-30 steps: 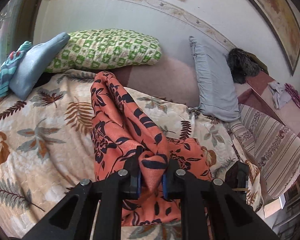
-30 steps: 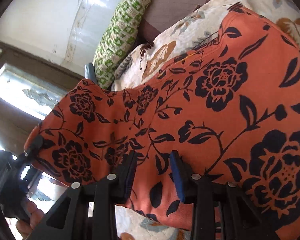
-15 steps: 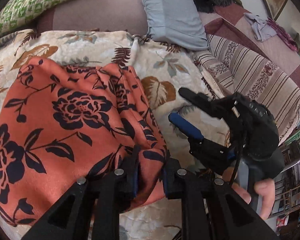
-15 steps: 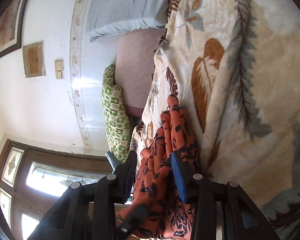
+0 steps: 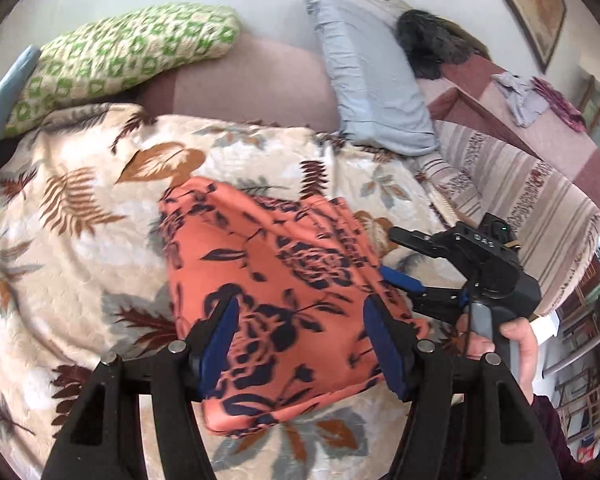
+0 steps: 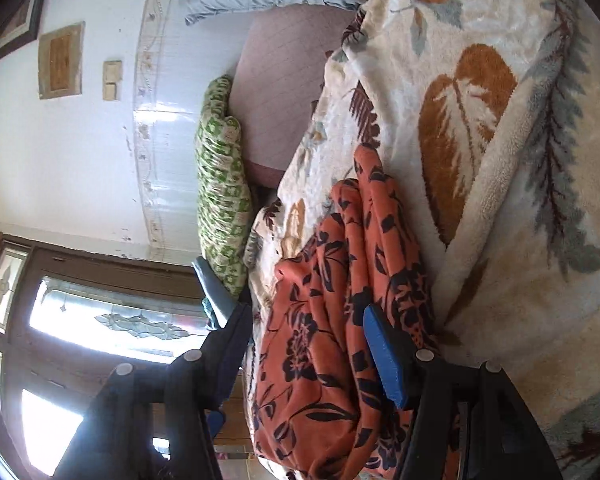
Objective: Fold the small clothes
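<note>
An orange garment with dark blue flowers [image 5: 284, 292] lies folded on the leaf-print blanket [image 5: 80, 240]. It also shows in the right wrist view [image 6: 340, 320], bunched in folds. My left gripper [image 5: 300, 320] is open, its blue pads spread wide just above the garment's near part. My right gripper [image 6: 306, 344] is open, its jaws on either side of the garment's right edge, holding nothing. The right gripper also shows in the left wrist view [image 5: 404, 260], held by a hand at the garment's right side.
A green patterned pillow [image 5: 120, 56] and a grey-blue pillow [image 5: 372, 80] lean at the back of the bed. A striped cover [image 5: 520, 208] lies to the right. A window [image 6: 80, 320] and wall show in the right wrist view.
Both grippers have opened and let go of the garment. It now lies folded flat on the blanket. The left gripper has pulled back and up.
</note>
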